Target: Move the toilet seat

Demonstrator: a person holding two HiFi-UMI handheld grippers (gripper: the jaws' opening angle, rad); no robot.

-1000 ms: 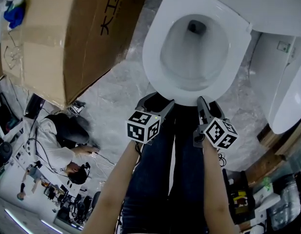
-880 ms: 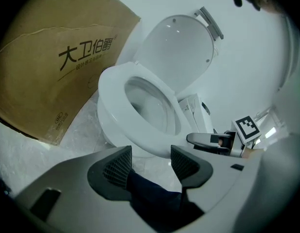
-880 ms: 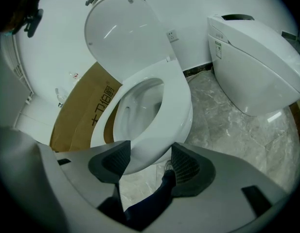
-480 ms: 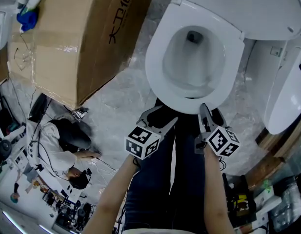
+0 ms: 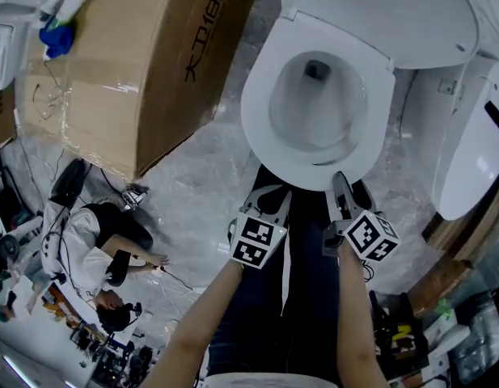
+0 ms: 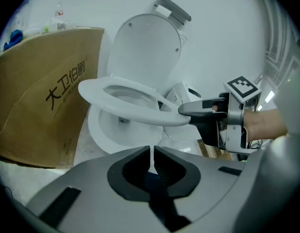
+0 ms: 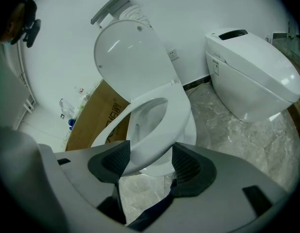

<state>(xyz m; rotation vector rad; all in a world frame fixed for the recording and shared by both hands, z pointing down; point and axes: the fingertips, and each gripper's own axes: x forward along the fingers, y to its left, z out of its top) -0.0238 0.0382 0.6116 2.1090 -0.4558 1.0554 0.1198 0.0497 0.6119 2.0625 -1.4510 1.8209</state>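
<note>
The white toilet seat (image 5: 255, 107) rings the bowl, and the lid (image 5: 378, 14) stands up behind it. In the left gripper view the seat (image 6: 125, 108) hangs tilted above the bowl (image 6: 103, 130), its front rim held by my right gripper (image 6: 186, 111). In its own view my right gripper (image 7: 150, 161) has the seat's rim (image 7: 176, 115) between both pads. My left gripper (image 5: 273, 194) sits just left of it, off the seat. Its jaws (image 6: 152, 152) have just been closing and stand shut with nothing between them.
A big cardboard box (image 5: 128, 63) stands left of the toilet. A second white toilet (image 7: 252, 72) stands to the right. My legs in dark jeans (image 5: 257, 322) are right below the grippers. A person (image 5: 95, 249) and cables lie on the floor at lower left.
My left gripper's jaws, wide open in both earlier frames, are now shut, and its marker cube has rolled and shifted right. My right gripper stays on the seat's front rim.
</note>
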